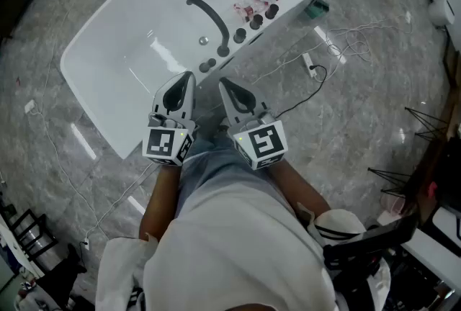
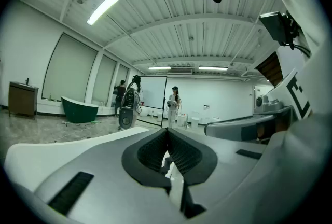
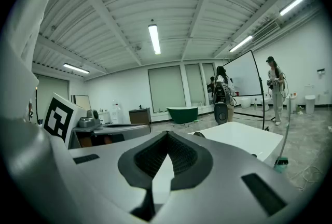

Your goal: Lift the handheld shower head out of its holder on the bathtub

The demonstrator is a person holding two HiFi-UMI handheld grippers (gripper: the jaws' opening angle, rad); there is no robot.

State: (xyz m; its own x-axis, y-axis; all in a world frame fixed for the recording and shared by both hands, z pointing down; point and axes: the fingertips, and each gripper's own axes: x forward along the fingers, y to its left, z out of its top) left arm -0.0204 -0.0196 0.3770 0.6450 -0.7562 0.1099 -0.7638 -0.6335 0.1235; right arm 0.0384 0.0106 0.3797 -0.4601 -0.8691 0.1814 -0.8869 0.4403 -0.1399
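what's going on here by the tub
A person stands at the edge of a glossy white bathtub, holding a two-jaw gripper in each hand. The left gripper and the right gripper both have their jaws shut on nothing and point toward the tub, short of it. The dark curved handheld shower head sits on the tub's rim, untouched, next to dark round knobs. The lift has not begun.
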